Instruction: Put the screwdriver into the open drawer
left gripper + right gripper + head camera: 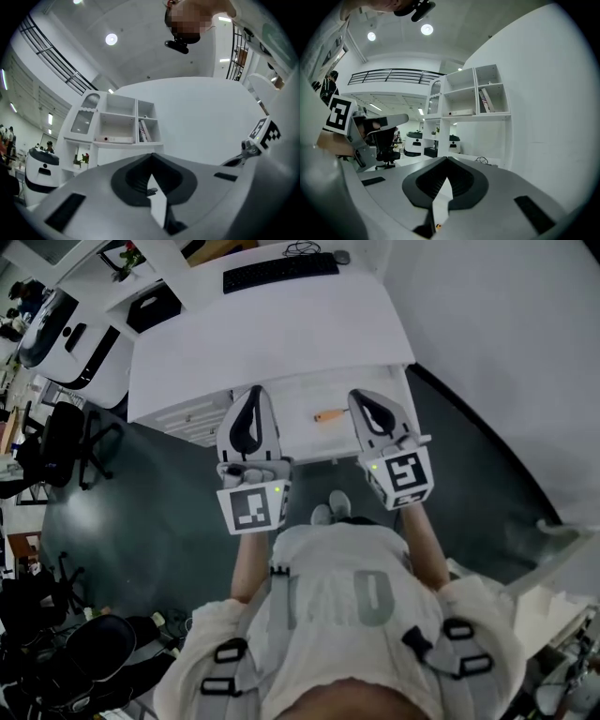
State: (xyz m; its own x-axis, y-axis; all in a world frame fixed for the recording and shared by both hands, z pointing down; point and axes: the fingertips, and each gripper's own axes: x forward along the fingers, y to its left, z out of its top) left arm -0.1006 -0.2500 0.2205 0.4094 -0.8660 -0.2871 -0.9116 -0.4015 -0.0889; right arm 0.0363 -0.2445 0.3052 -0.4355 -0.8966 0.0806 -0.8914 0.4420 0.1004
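An orange-handled screwdriver (328, 415) lies inside the open white drawer (300, 432) under the desk's front edge. Both grippers are held up in front of the person, above the drawer, pointing roughly level. My left gripper (251, 396) is left of the screwdriver and well above it. Its jaws meet at the tips with nothing between them, as the left gripper view (151, 157) also shows. To the right of the screwdriver, my right gripper (362, 399) is likewise shut and empty (446, 161). A speck of orange (437, 227) shows low down through the slit between the right jaws.
The white desk (262, 334) carries a black keyboard (279, 271) and a mouse (341, 257) at its far edge. An office chair (66, 442) stands on the dark floor to the left. A white shelf unit (117, 124) stands against the wall beyond the desk.
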